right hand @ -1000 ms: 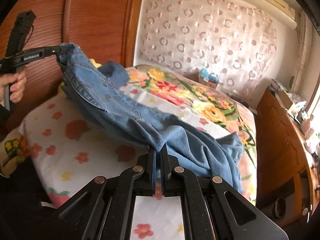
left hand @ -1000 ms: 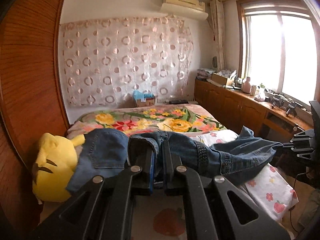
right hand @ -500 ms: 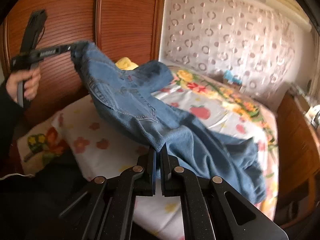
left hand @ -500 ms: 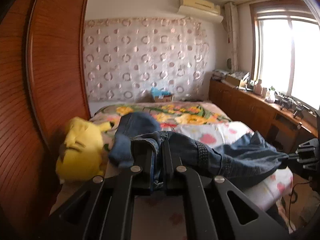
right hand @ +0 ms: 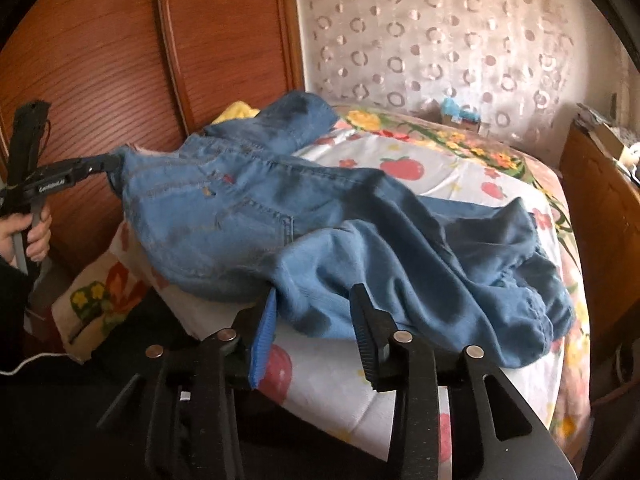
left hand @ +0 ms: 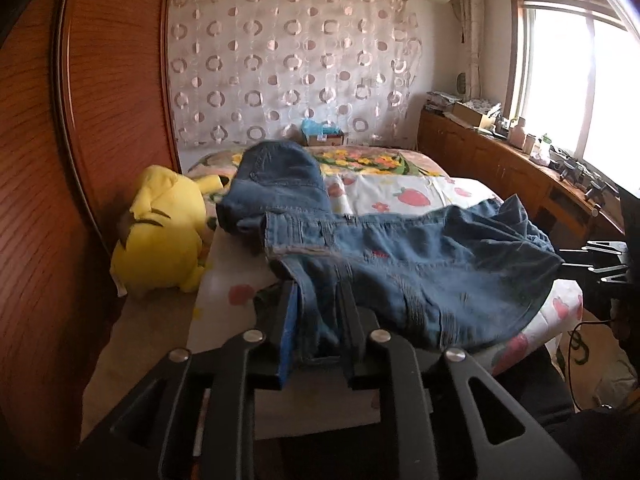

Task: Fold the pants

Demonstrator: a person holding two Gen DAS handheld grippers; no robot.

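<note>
- Left wrist view: a yellow plush toy [left hand: 160, 228] lies against the wooden wardrobe [left hand: 100, 120].
- Blue jeans [left hand: 400, 264] sprawl across the strawberry-print bed [left hand: 404, 196].
- The left gripper [left hand: 318, 320] has its jaws opening, denim between them.
- Right wrist view: the right gripper [right hand: 314, 320] has its jaws opening, parted around the jeans' edge.

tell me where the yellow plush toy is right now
In the left wrist view, the yellow plush toy lies at the bed's left edge, against the wooden wardrobe, left of the jeans.
</note>
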